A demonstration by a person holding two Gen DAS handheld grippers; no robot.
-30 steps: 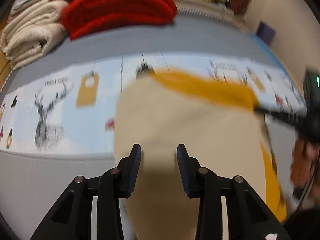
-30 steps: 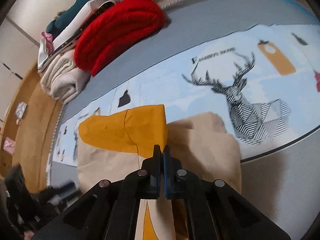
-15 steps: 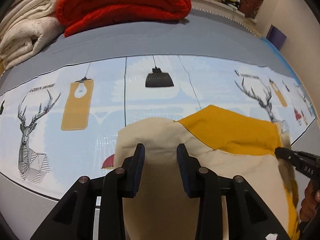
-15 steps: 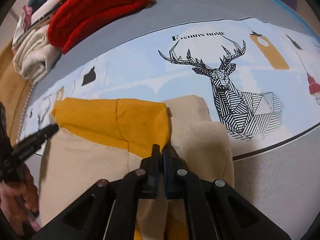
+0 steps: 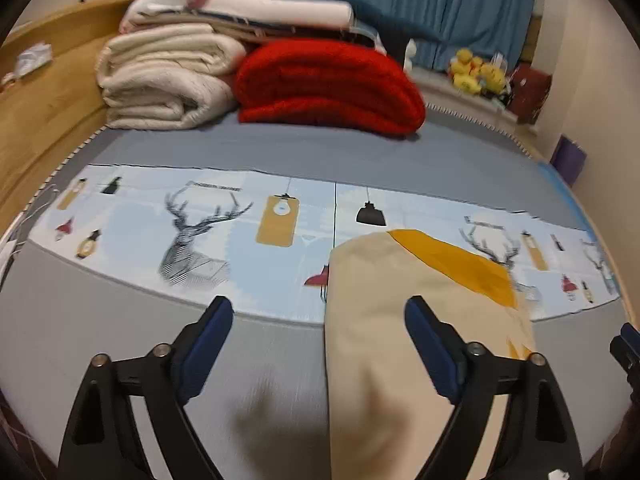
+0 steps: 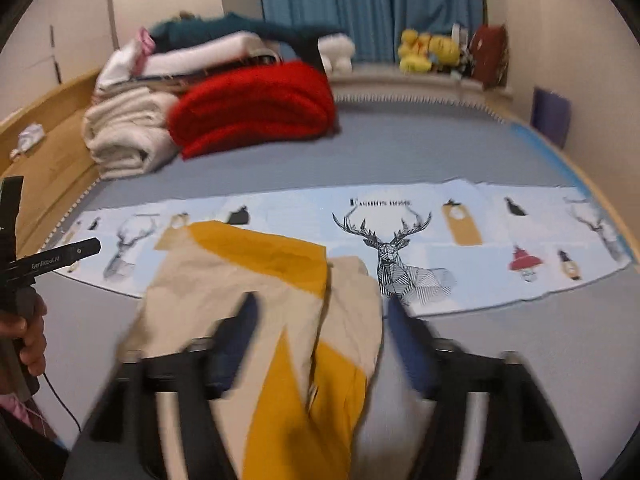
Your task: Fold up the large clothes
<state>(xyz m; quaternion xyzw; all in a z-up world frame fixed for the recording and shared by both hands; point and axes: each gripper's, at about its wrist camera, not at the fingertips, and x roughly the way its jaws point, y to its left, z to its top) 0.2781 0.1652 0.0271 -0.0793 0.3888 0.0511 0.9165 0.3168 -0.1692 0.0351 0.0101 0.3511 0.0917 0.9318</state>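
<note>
beige-and-mustard garment (image 6: 256, 304): lies folded on the grey bed cover (image 5: 120, 340), its far end over the printed deer strip (image 5: 200, 236); nothing grips it.
garment edges: the right-hand layers in the right wrist view look loose and uneven; the mustard panel sits slightly askew on the beige layer.
left gripper (image 5: 318, 340): jaws opening, wide apart; the garment's left edge lies beneath the gap, the pads clear of the cloth, nothing held.
right gripper (image 6: 320, 332): jaws opening, blurred; the cloth shows under the gap, no pad pressing on it, nothing held.
risk, spring-back: the released fold may relax and creep open, because no pad weighs it down and the layers are not pressed flat.
risk, snag: an open pad passing low over the cloth may catch the loose right edge and drag the stack apart.
risk, misgrip: a next pinch taken on the top layer alone would peel that layer off rather than carry the whole fold.
risk, strip shift: pulling the garment may slide the deer strip beneath it and skew the fold.
surroundings: red blanket (image 5: 328, 84) and cream blankets (image 5: 168, 80) are stacked well apart at the headboard, no obstruction judged.
</note>
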